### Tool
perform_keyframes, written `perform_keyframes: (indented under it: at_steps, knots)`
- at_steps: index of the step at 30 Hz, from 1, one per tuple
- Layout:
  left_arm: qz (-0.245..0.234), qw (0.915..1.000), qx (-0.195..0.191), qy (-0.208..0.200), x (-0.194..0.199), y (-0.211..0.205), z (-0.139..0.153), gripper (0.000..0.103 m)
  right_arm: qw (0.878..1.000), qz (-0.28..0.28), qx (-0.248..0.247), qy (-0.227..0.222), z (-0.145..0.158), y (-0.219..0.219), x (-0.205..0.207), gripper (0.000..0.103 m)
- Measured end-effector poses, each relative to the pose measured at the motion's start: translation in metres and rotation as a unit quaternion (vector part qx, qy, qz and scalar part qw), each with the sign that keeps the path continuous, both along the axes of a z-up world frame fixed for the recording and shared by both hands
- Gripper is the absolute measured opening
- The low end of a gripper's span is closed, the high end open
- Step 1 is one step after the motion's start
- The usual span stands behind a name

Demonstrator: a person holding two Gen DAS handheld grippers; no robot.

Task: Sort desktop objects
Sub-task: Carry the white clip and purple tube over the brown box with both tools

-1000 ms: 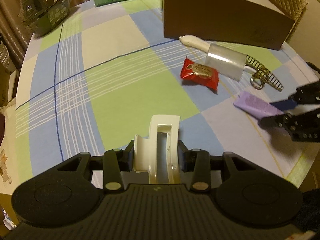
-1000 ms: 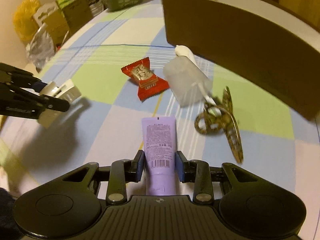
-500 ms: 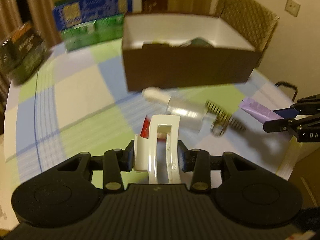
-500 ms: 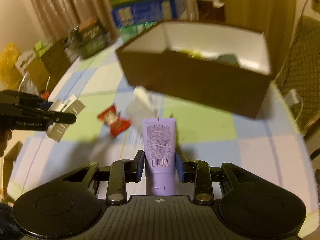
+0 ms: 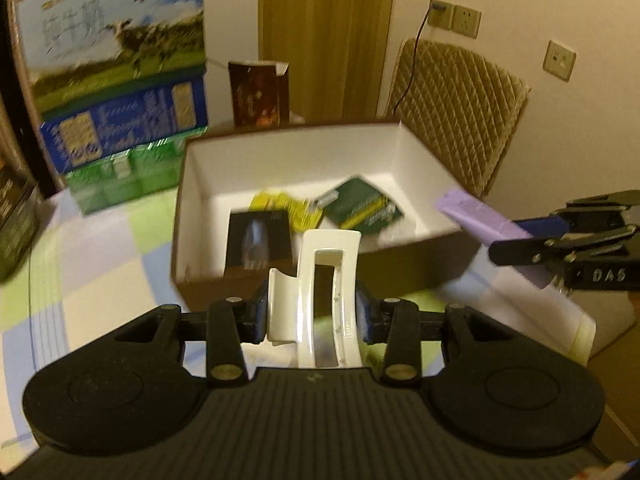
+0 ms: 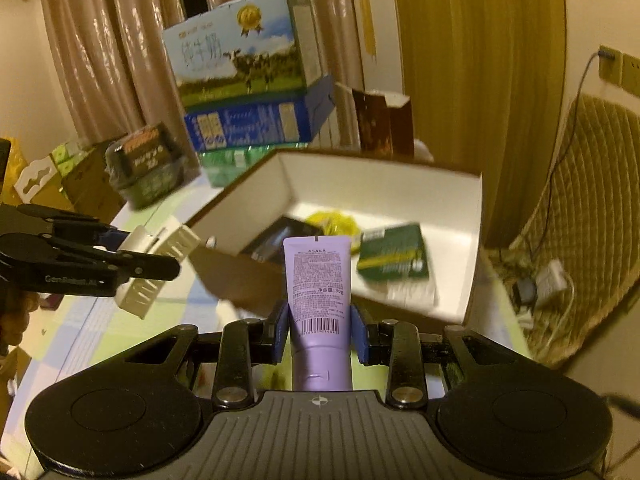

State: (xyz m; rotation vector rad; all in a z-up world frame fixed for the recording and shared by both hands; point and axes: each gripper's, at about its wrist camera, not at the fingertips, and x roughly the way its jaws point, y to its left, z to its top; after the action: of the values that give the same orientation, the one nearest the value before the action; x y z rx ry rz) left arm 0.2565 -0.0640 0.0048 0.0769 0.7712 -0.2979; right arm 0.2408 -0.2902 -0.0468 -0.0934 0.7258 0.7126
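Observation:
My left gripper [image 5: 314, 312] is shut on a white hair claw clip [image 5: 320, 300], held up in front of the open brown cardboard box [image 5: 192, 184]. My right gripper [image 6: 318, 328] is shut on a lilac tube [image 6: 318, 280], also raised before the same box [image 6: 472, 240]. In the left wrist view the right gripper [image 5: 520, 236] shows at the right with the lilac tube [image 5: 476, 212] over the box's near right corner. The right wrist view has the left gripper [image 6: 160, 264] at the left, with the white clip [image 6: 160, 256] in it. Inside the box lie a black pack, a yellow packet and a green packet.
Stacked milk cartons [image 5: 116, 92] and a dark brown carton [image 5: 258, 92] stand behind the box. A quilted chair back [image 5: 452, 108] rises at the right, by wall sockets. A wrapped dark basket [image 6: 148, 164] sits on the checked tablecloth [image 5: 88, 264] to the left.
Both grippers have risen from the tabletop with their loads and now look into the box. The red packet, scissors and clear cup on the cloth have dropped out of view.

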Motion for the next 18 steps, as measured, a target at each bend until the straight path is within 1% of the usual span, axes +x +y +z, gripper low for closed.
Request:
perform_keyframes:
  at_steps: [3, 7, 14, 18]
  knots:
    - [0.0, 1.0, -0.007, -0.005, 0.025, -0.01, 0.006, 0.036, 1.0, 0.005, 0.0, -0.005, 0.004, 0.007, 0.021, 0.03]
    - [0.001, 0.9998, -0.018, 0.0, 0.061, -0.023, 0.008, 0.036, 1.0, 0.01, -0.011, -0.01, 0.004, 0.017, 0.05, 0.03]
    - [0.01, 0.9994, -0.017, 0.03, 0.117, -0.039, -0.011, 0.036, 1.0, 0.006, -0.025, 0.007, -0.01, 0.029, 0.099, 0.03]
    - [0.016, 0.9987, -0.013, 0.047, 0.139, -0.042, -0.026, 0.036, 0.999, 0.004, -0.038, 0.02, -0.022, 0.031, 0.12, 0.03]
